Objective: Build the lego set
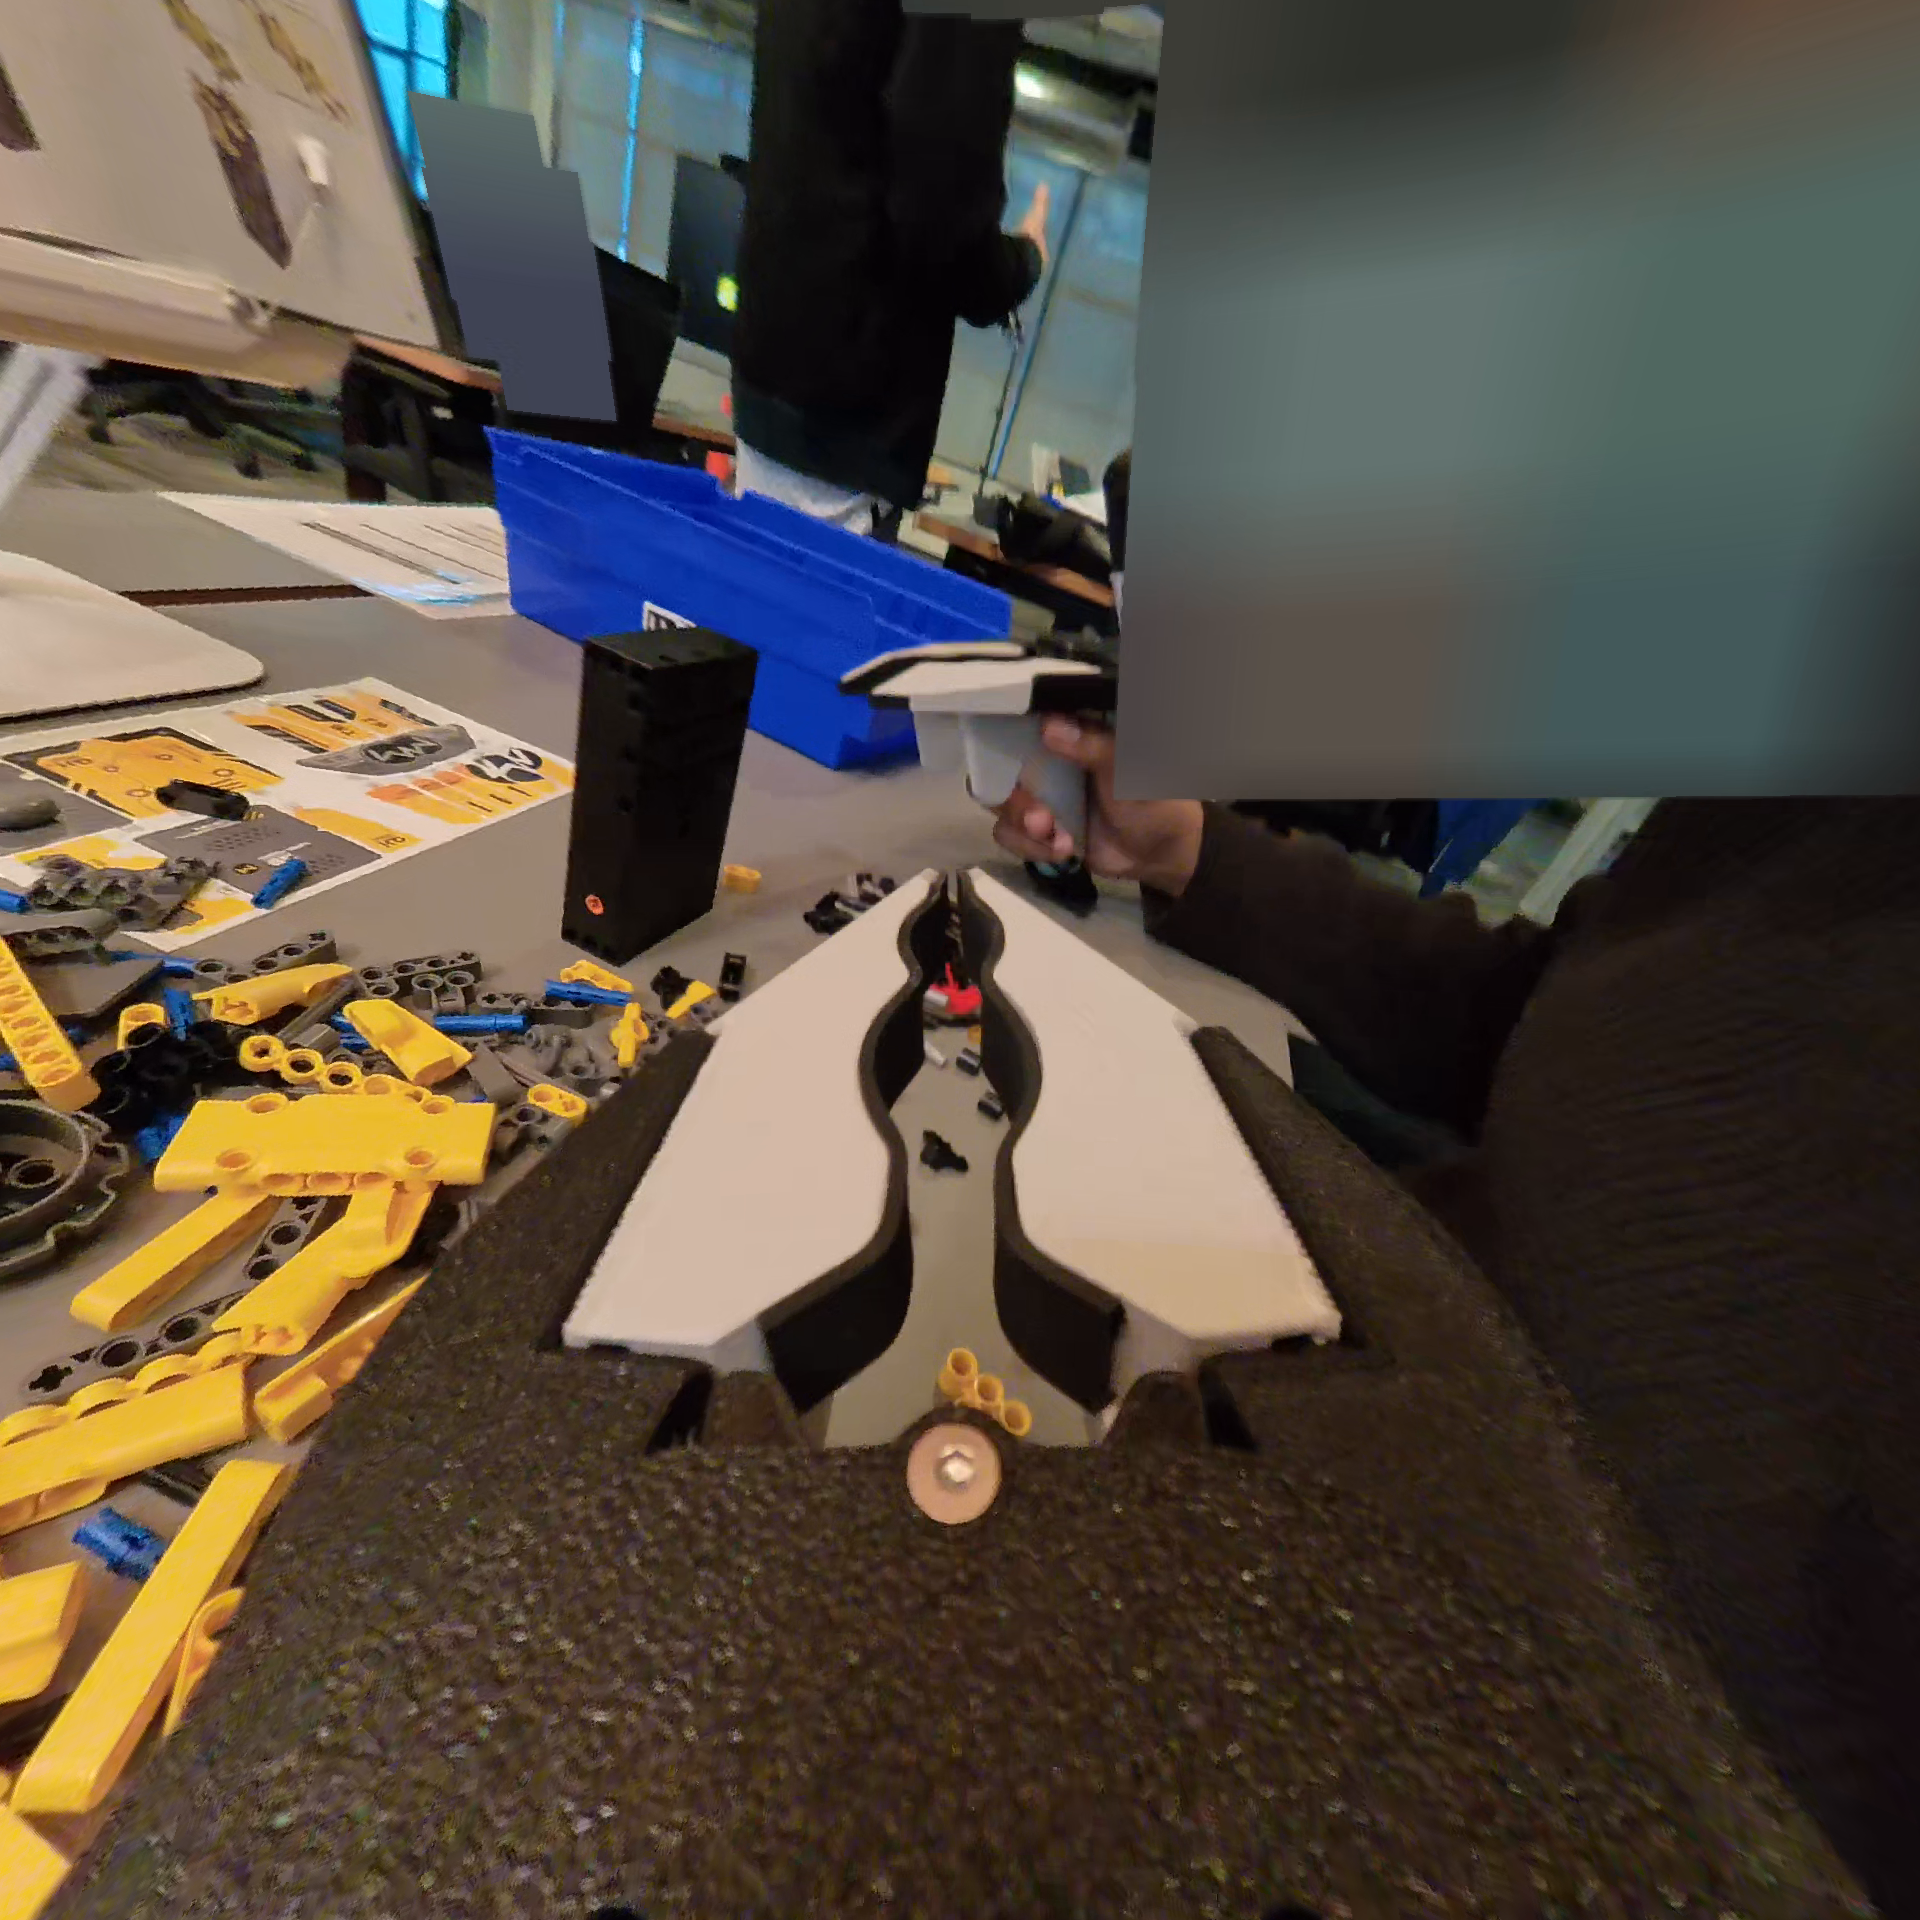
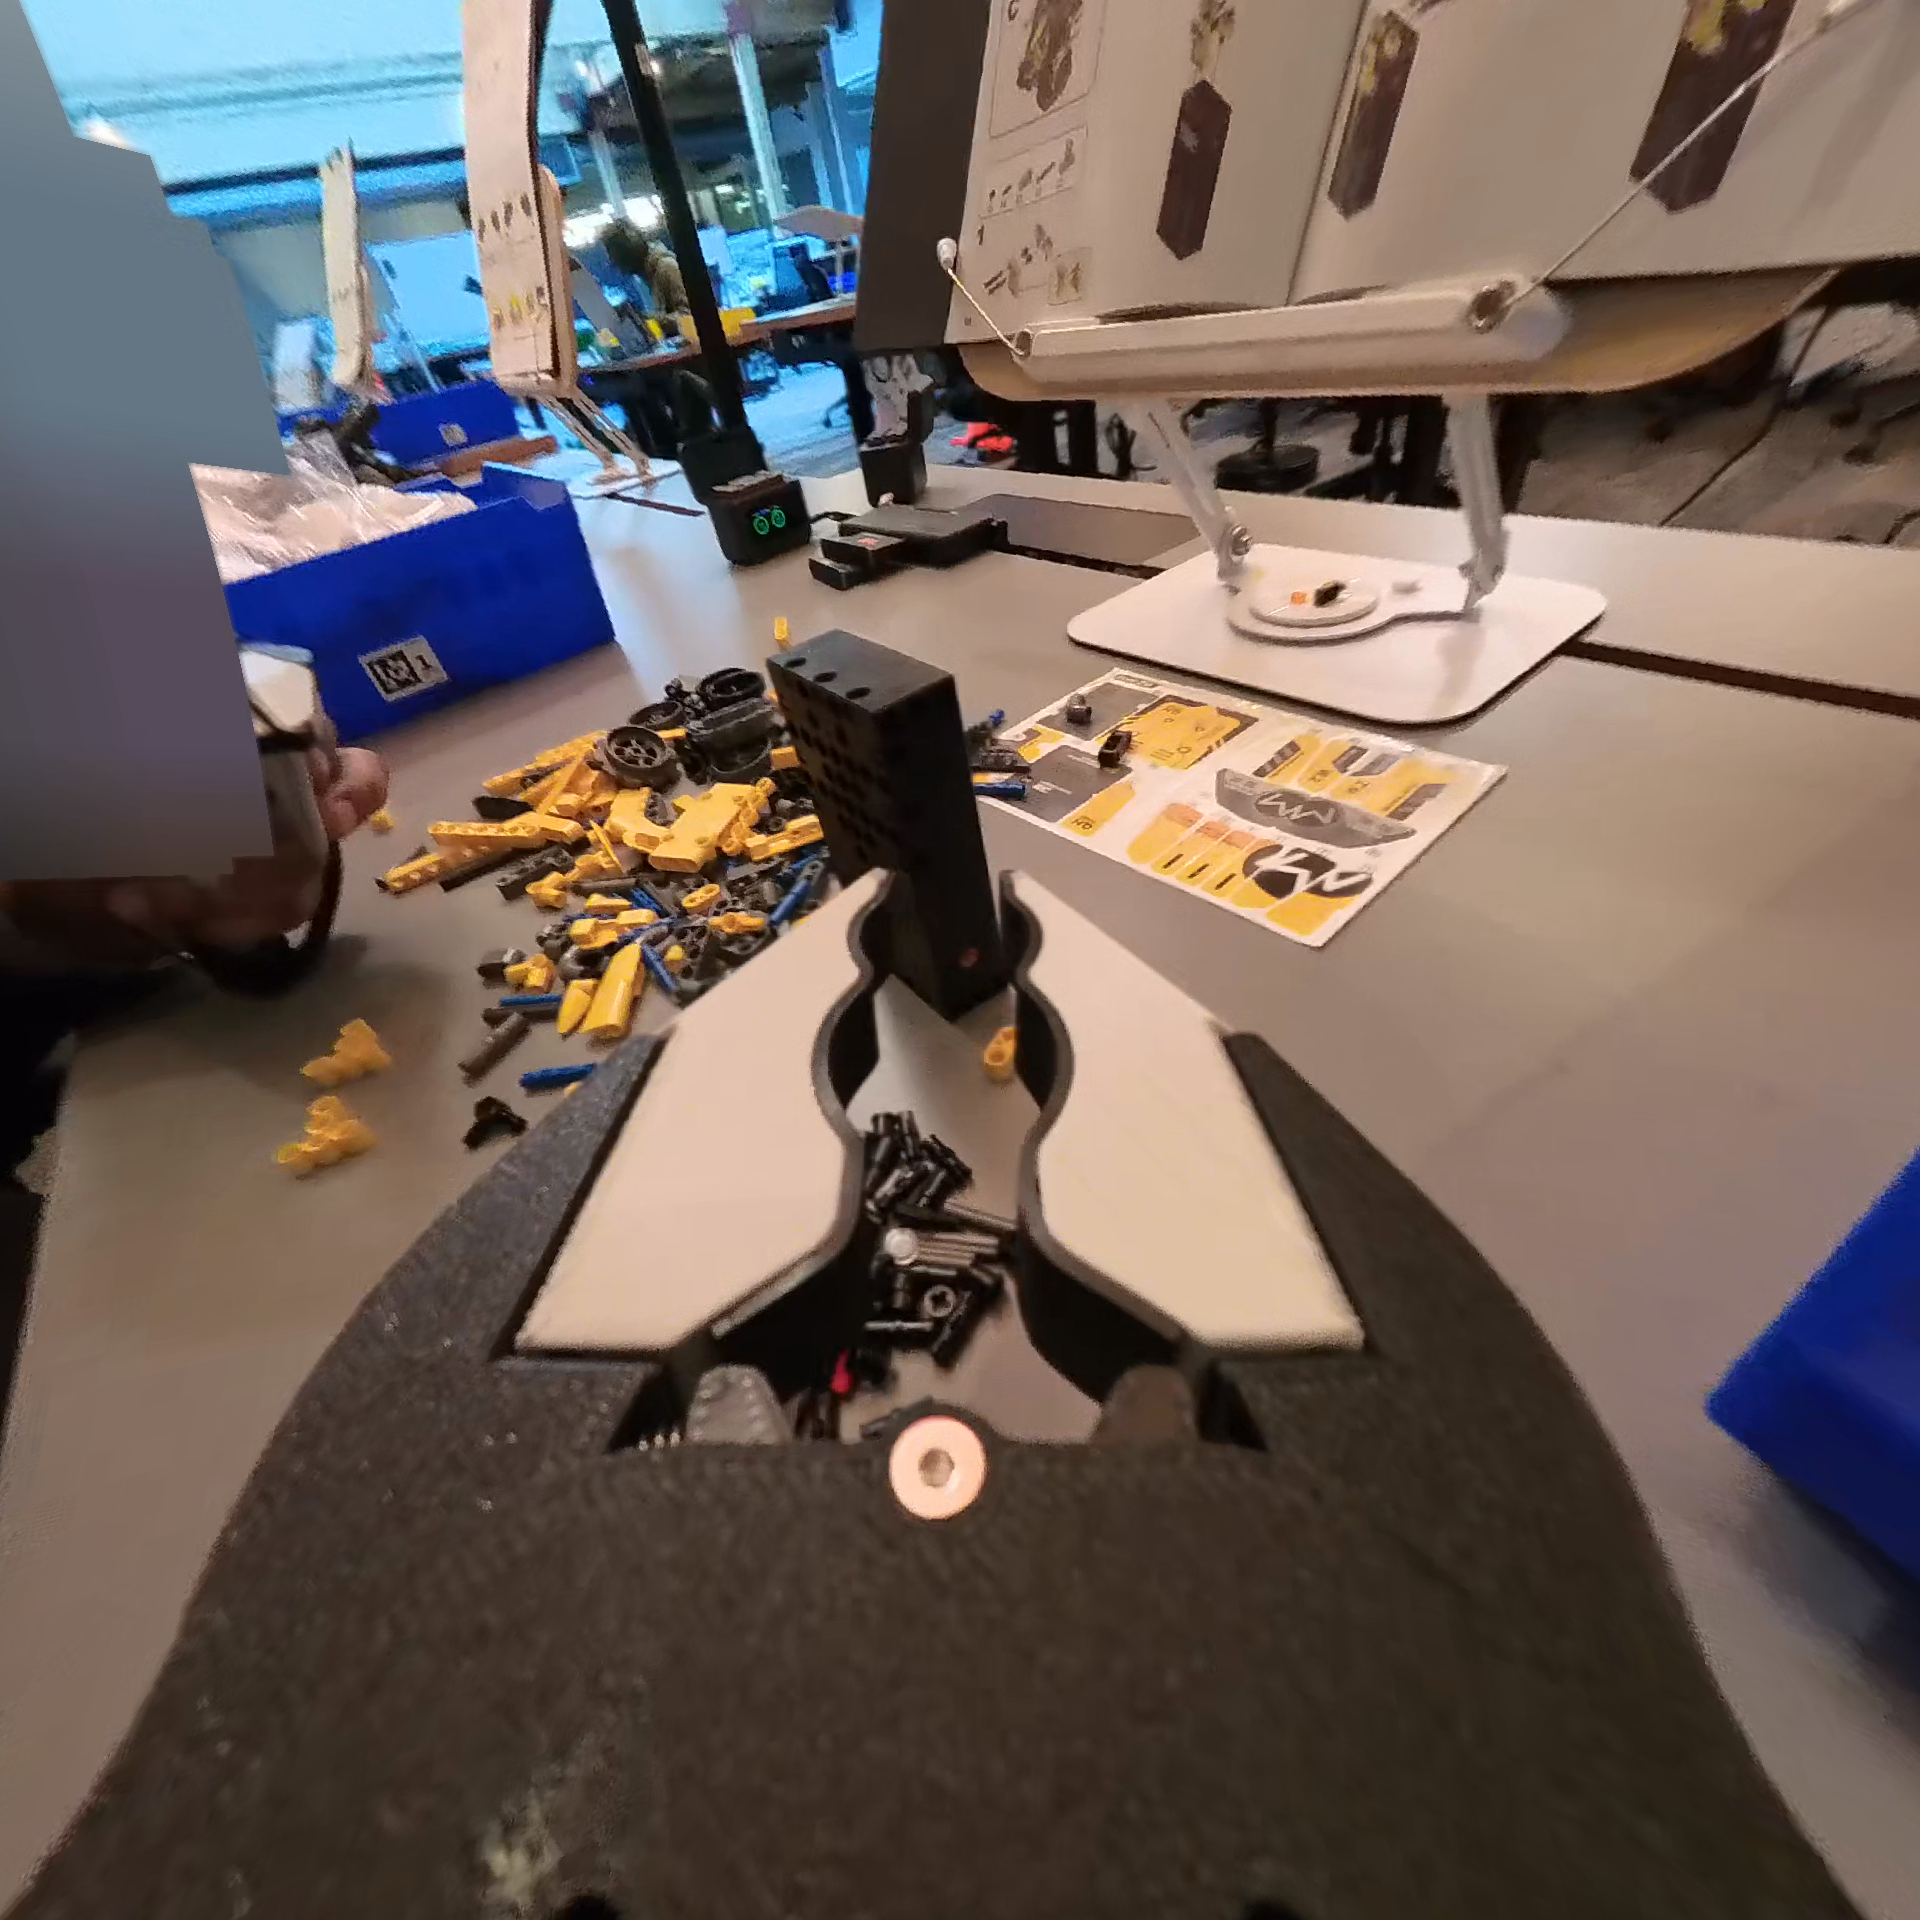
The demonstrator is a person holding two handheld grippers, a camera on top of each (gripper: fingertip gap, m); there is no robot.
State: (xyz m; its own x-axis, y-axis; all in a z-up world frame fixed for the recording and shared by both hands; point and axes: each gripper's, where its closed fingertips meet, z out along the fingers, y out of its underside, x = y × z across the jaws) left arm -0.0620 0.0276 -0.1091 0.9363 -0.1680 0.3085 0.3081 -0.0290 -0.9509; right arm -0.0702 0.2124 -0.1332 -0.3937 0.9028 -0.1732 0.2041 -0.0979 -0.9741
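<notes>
- We found a grey table (image 2: 1558, 1143) serving as the work surface, with everything laid within reach of both grippers.
- A stand (image 2: 1340, 634) at the far edge held an open booklet (image 2: 1195, 156) tilted towards the worker, in our judgement so the pages could be read while both hands were occupied.
- A blue bin (image 1: 727, 582) sat behind the parts; a second bin corner (image 2: 1829, 1382) lay at the right of the right wrist view.
- A sticker sheet (image 2: 1247, 810) lay flat between stand and parts, kept apart from the loose pieces.
- A black block (image 2: 894, 821) stood upright near the middle of the table, just beside the heap.
- A heap (image 1: 312, 1122) of yellow, grey, blue and black pieces was spread loosely, apparently so single pieces could be picked out.
- A separate cluster of black pins (image 2: 925, 1247) lay on the table beneath the right gripper.
- The left gripper (image 1: 951, 888) had its tips closed to a narrow slit. We could not tell whether a small dark piece was pinched there.
- The right gripper (image 2: 945, 904) stood moderately open and empty, its tips flanking the block's lower part. Contact could not be confirmed.
- A hand (image 1: 1091, 821) gripped the right gripper's handle, low over the table.
</notes>
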